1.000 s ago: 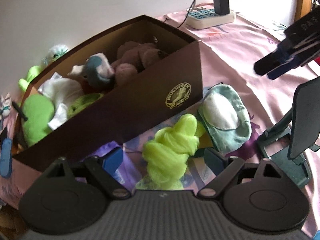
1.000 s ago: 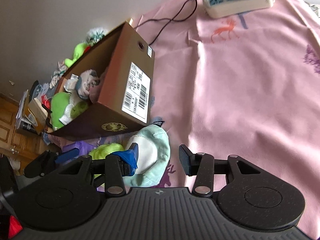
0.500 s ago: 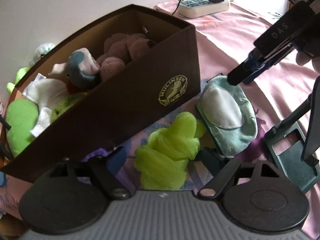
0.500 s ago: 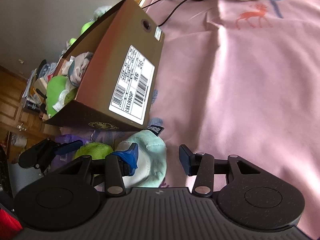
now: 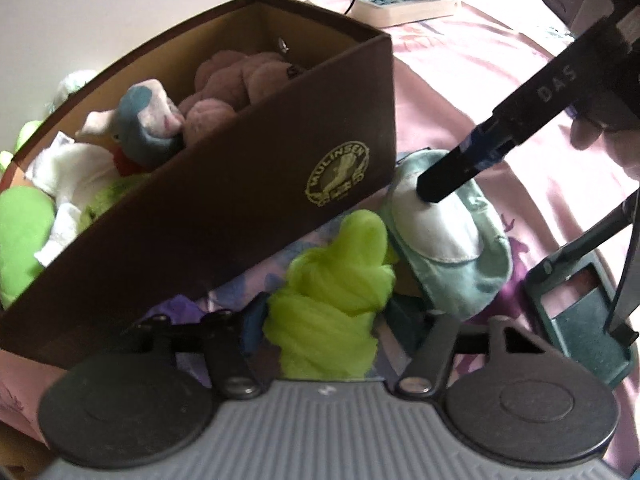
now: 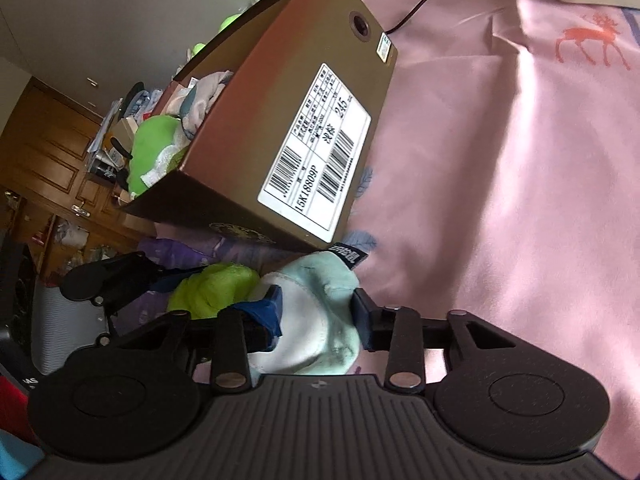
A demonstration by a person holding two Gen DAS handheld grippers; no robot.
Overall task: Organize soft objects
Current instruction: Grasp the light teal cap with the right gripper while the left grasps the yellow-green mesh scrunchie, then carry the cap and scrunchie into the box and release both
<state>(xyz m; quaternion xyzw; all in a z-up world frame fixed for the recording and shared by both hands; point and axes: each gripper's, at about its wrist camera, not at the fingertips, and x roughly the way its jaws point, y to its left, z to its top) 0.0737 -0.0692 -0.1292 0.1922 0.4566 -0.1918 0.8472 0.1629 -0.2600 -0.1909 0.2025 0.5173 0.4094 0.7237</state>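
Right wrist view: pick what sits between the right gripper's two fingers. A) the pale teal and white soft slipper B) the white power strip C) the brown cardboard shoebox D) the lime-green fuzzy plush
A: the pale teal and white soft slipper fills the gap of the right gripper, with both pads against it.

A lived-in bedroom at home.
A pink bedsheet printed with deer covers the surface, with a white power strip and its cord lying on it. Wooden cabinet doors with metal handles stand off to one side, household clutter heaped before them. A brown shoebox brims with plush toys.
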